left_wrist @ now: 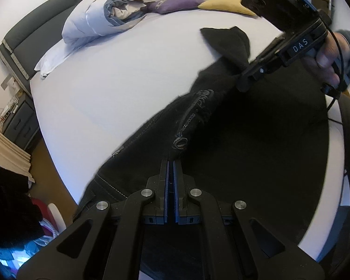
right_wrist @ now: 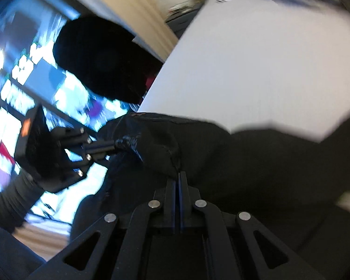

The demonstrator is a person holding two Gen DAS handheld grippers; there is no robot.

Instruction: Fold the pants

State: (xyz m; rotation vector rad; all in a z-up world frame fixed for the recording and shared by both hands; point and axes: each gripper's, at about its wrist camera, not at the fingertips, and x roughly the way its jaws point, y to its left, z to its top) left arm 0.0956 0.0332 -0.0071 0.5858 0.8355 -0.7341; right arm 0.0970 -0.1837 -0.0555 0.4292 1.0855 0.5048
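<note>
Black pants (left_wrist: 221, 126) with stitched pocket embroidery lie across the white bed (left_wrist: 119, 77). My left gripper (left_wrist: 170, 163) is shut on a fold of the pants near the embroidered pocket. In the left wrist view my right gripper (left_wrist: 242, 79) is shut on the pants farther up, with a pant end flopping over beyond it. In the right wrist view my right gripper (right_wrist: 177, 175) is shut on the black pants (right_wrist: 256, 158), and my left gripper (right_wrist: 115, 143) pinches the cloth at the left. That view is blurred.
A rolled duvet (left_wrist: 105, 16), a purple cushion (left_wrist: 175, 3) and a yellow cushion (left_wrist: 224, 4) lie at the bed's head. A dark headboard (left_wrist: 35, 23) and a nightstand (left_wrist: 18, 121) stand left. Dark clothes (left_wrist: 9, 200) hang off the bed's left side.
</note>
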